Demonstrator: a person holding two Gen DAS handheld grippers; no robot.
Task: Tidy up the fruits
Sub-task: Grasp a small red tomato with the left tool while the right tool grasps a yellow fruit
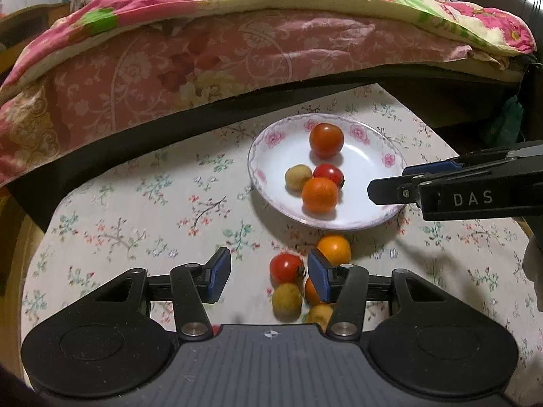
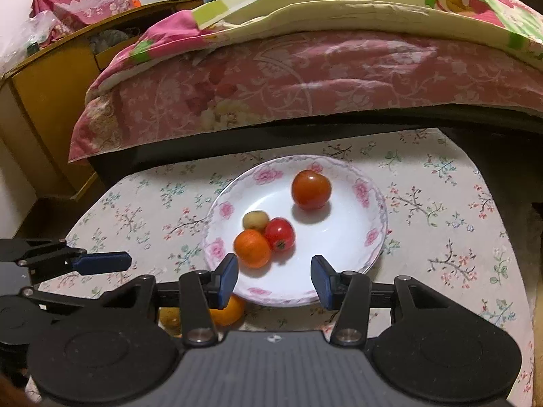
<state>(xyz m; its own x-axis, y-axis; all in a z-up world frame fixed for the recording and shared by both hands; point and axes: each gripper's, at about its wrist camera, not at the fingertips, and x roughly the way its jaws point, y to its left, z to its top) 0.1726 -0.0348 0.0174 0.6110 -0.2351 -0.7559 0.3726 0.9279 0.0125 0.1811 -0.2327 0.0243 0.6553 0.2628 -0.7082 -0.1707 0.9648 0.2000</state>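
Both grippers (image 1: 268, 276) (image 2: 275, 279) hang open and hold nothing; four fruits sit in the plate (image 2: 339, 271), more beside it on the tablecloth (image 1: 135, 224)

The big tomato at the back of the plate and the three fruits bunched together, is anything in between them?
No. Between the big tomato and the bunch there is only bare white plate, clearest in the right wrist view.

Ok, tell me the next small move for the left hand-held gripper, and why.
Probably ease the left hand-held gripper down and a little to the right over the red tomato, then close. Its jaws stand open with nothing between them, and that tomato lies on the tablecloth just short of the plate, which already holds four fruits. The loose cluster beside it is tight, so go gently.
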